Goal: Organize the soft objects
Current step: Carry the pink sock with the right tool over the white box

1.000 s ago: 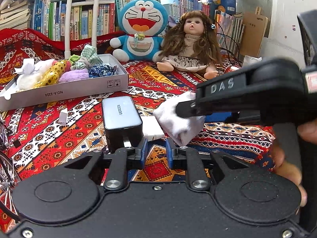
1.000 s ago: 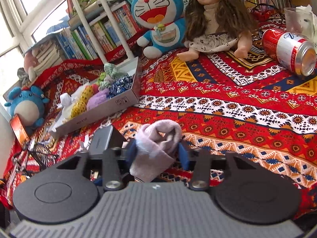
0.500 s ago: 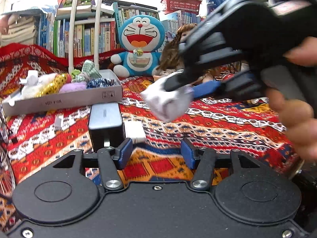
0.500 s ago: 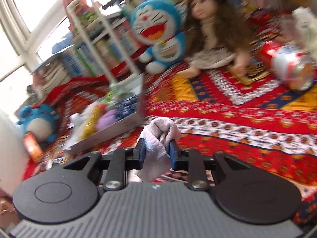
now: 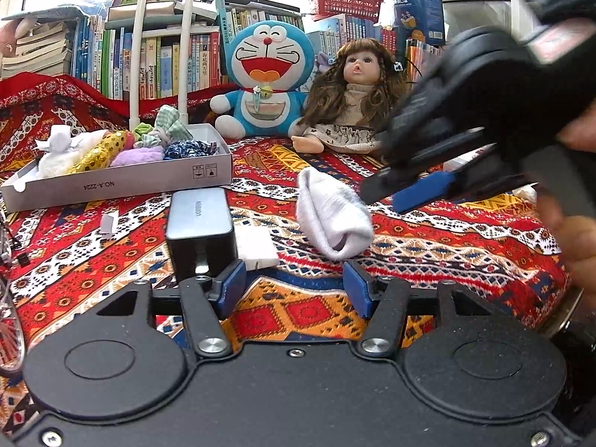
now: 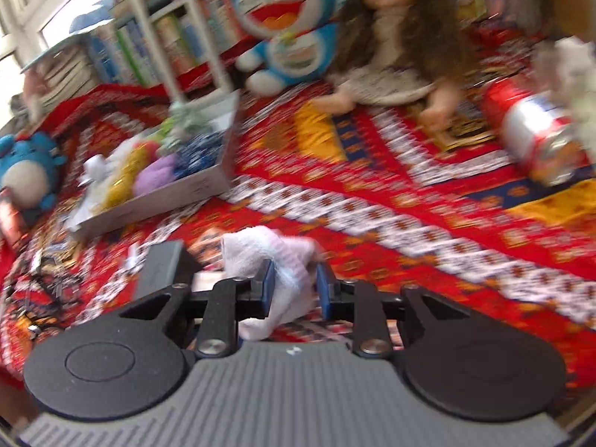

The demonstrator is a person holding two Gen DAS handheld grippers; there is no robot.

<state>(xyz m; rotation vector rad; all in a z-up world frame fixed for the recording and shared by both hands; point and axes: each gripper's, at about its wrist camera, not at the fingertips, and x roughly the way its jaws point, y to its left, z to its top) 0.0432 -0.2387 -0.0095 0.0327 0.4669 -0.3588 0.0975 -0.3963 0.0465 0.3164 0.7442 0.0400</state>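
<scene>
Fingers on my right gripper (image 6: 294,287) pinch the white sock (image 6: 275,260) mid-body, toe end hanging below the pads; left gripper (image 5: 294,286) is opening, jaws spread with only the patterned cloth (image 5: 428,246) between them; seen from the left wrist, that sock (image 5: 333,218) hangs just ahead of and above its tips; dark box (image 5: 199,225) just left of it; further back, grey tray (image 5: 123,186) holding soft items; Doraemon plush (image 5: 268,82) and doll (image 5: 357,93) at the rear.
</scene>
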